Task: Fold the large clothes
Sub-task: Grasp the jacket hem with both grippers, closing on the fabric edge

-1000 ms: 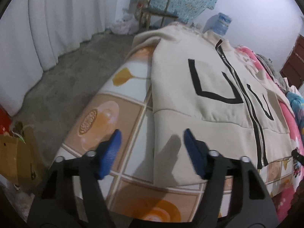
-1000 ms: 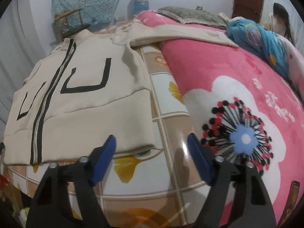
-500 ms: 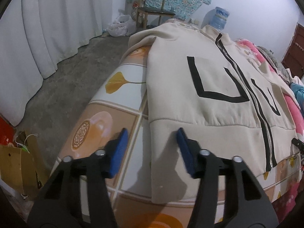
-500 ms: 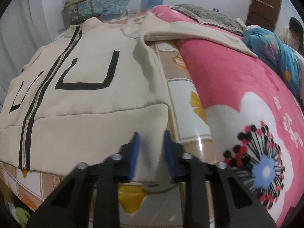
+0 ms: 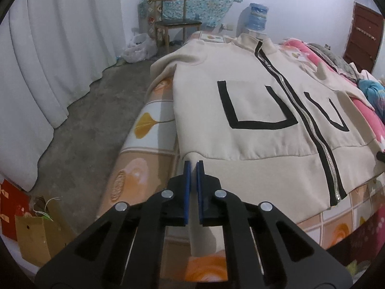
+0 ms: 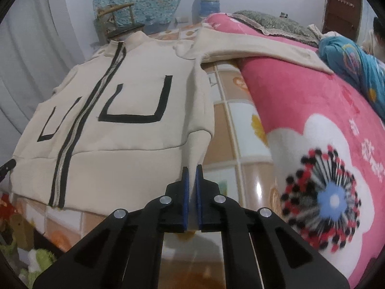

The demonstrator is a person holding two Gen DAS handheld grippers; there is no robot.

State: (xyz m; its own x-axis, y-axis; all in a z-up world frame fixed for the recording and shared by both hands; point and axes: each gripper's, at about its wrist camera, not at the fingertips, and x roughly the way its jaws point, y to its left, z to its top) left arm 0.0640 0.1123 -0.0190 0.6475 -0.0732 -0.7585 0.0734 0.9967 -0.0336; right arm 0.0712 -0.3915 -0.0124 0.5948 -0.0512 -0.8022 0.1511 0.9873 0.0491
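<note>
Cream jacket (image 5: 264, 110) lies zipped, front up, on the bed (image 5: 149, 130). Left tongs (image 5: 193, 166) have just closed, pinching its left hem corner; right tongs (image 6: 191, 169) likewise pinch the right corner. Raise both corners evenly, keeping the hem taut, towards the collar.

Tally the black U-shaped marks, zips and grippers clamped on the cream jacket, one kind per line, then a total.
Black U-shaped marks: 2 (first, second)
Zips: 1 (zip)
Grippers shut on the jacket hem: 2 (left gripper, right gripper)
Total: 5
</note>
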